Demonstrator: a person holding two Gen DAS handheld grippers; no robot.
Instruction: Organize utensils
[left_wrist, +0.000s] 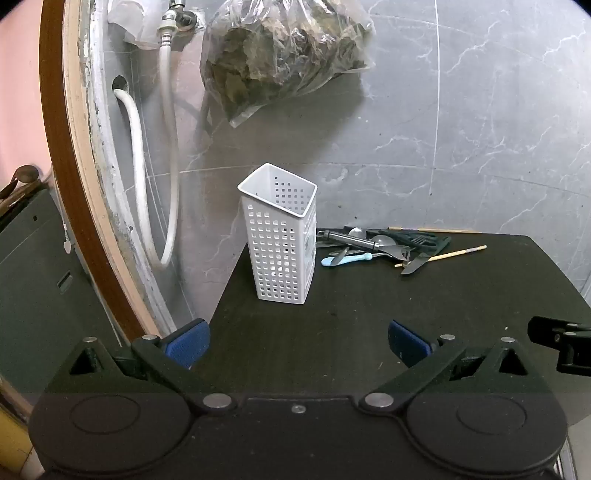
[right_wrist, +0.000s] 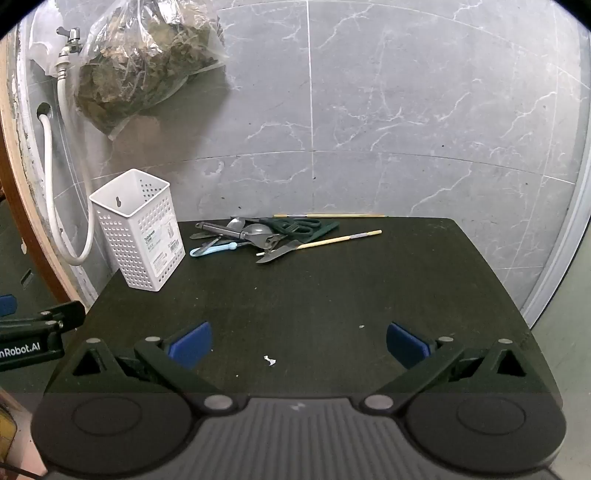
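A white perforated utensil holder stands upright and empty at the back left of the black table; it also shows in the right wrist view. A pile of utensils lies to its right by the wall: spoons, a knife, a light-blue handled tool, green scissors, chopsticks. The same pile shows in the right wrist view. My left gripper is open and empty over the near table. My right gripper is open and empty, well short of the pile.
A grey marble wall backs the table. A clear bag of dried leaves hangs above the holder. White hoses and a tap run down the wall at left. A wooden frame stands left. White crumbs lie on the table.
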